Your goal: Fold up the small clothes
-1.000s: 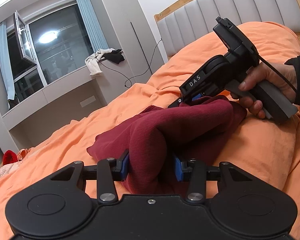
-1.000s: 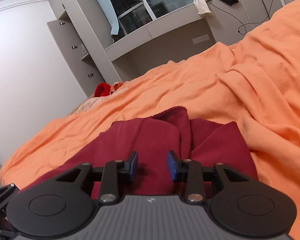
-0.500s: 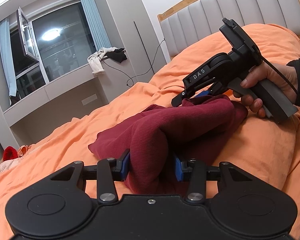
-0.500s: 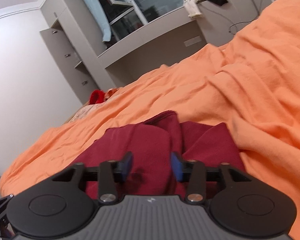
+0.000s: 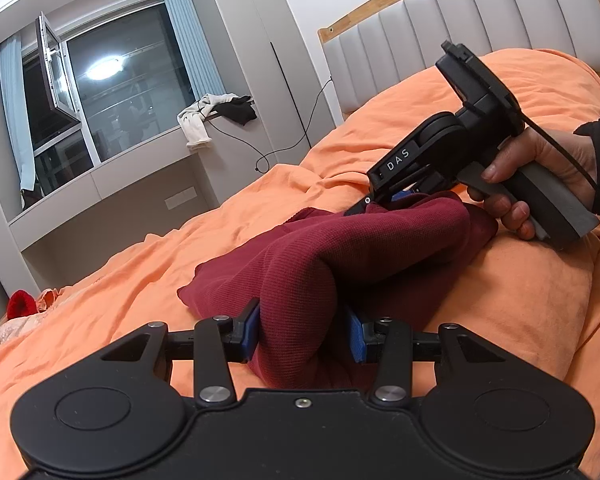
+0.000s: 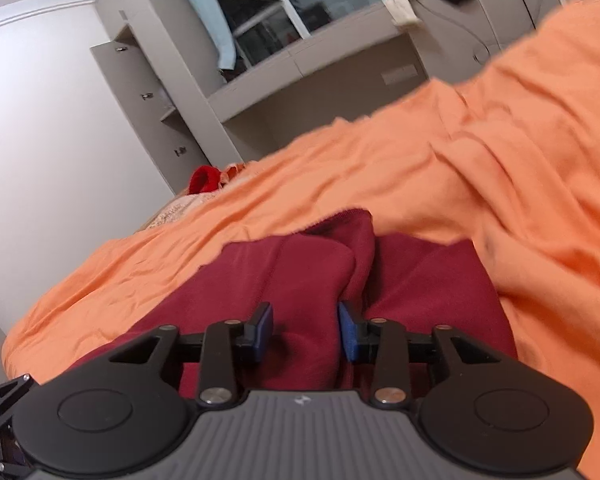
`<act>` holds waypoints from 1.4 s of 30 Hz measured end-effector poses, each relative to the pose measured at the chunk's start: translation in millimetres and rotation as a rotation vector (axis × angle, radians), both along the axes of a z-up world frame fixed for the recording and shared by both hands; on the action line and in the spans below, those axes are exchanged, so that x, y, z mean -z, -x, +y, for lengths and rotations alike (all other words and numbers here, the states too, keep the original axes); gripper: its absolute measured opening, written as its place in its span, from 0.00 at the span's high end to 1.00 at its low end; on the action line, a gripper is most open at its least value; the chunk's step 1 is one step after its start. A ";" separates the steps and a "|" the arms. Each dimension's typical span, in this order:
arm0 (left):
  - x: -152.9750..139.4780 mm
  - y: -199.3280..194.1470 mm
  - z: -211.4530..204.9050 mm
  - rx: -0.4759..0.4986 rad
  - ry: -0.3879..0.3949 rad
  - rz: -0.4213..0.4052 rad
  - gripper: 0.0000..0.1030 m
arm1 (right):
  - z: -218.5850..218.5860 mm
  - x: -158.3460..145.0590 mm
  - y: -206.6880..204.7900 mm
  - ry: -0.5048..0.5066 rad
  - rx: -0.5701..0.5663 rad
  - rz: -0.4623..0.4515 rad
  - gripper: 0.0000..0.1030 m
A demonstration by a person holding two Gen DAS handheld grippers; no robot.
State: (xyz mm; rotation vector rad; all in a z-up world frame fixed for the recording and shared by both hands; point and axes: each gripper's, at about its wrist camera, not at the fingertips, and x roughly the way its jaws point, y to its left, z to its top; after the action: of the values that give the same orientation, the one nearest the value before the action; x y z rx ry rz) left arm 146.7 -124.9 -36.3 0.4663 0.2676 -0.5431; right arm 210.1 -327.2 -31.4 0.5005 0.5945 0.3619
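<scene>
While the left claw (image 5: 302,330) pinches the maroon garment (image 5: 364,248), the right claw (image 6: 304,330) stands parted above it.

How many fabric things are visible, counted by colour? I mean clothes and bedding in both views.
Dark red: 1, the maroon garment
Orange: 1, the bedspread
Bright red: 1, a small item at the far bed edge
White: 1, a cloth on the sill
Black: 1, a cloth beside it
Total: 5
</scene>
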 end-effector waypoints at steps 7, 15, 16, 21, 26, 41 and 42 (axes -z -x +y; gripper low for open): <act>1.0 0.3 -1.8 -0.006 -0.006 -0.005 0.56 | 2.8 -11.3 12.1 0.043 -0.004 -0.051 0.59; 1.2 1.3 -3.6 -0.009 -0.002 -0.005 0.56 | -0.4 -10.9 10.6 0.019 -0.012 -0.069 0.58; 1.4 1.6 -4.0 -0.009 -0.003 -0.006 0.56 | -2.4 -10.9 11.0 0.012 -0.005 -0.075 0.57; 2.5 1.4 -5.3 -0.013 -0.003 -0.008 0.56 | 1.1 -17.0 4.6 0.048 -0.019 -0.116 0.55; 3.4 3.3 -5.5 -0.018 0.001 -0.011 0.56 | -3.6 -3.4 -20.9 0.010 -0.049 -0.047 0.54; 2.8 2.1 -6.1 -0.018 0.004 -0.009 0.56 | 8.1 -7.4 -10.9 0.049 -0.063 -0.031 0.87; 2.2 2.0 -7.3 -0.019 0.000 -0.009 0.56 | 7.6 -8.0 -10.5 0.052 -0.050 -0.033 0.91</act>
State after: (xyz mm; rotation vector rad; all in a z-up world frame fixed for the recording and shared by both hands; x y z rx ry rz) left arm 144.7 -132.1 -38.5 0.4656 0.2634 -0.5225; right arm 220.6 -319.6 -23.4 0.4300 0.5835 0.4008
